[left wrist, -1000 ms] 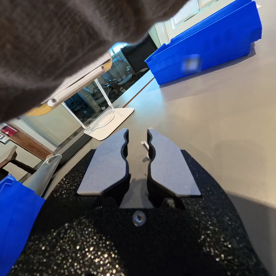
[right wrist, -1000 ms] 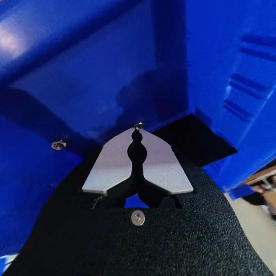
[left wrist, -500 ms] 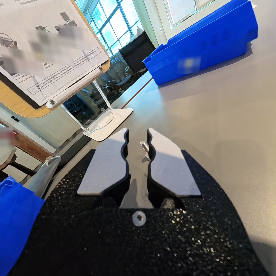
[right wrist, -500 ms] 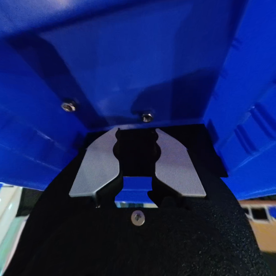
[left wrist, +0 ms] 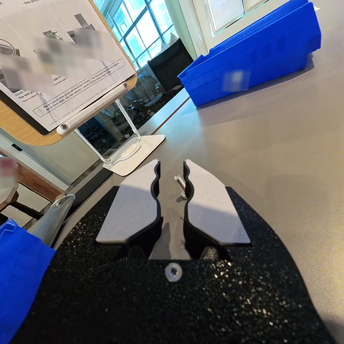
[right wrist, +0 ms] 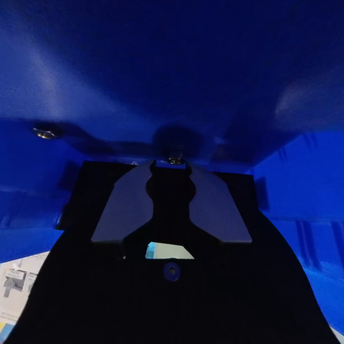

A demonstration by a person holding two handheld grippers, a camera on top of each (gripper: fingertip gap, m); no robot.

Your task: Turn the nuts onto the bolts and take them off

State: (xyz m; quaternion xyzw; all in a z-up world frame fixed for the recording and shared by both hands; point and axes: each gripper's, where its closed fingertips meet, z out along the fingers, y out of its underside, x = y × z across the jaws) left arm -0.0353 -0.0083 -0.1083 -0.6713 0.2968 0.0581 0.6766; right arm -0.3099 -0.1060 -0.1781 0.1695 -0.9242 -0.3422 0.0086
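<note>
Left wrist view: the left hand-held gripper [left wrist: 171, 164] sits parted over the grey counter [left wrist: 260, 167], a bolt [left wrist: 180, 186] standing between its fingers, beside the right one, ungripped. Right wrist view: the right hand-held gripper [right wrist: 170, 163] is open inside a blue bin [right wrist: 167, 74], one nut [right wrist: 175, 160] just ahead of its tips, another nut [right wrist: 43, 132] far left.
</note>
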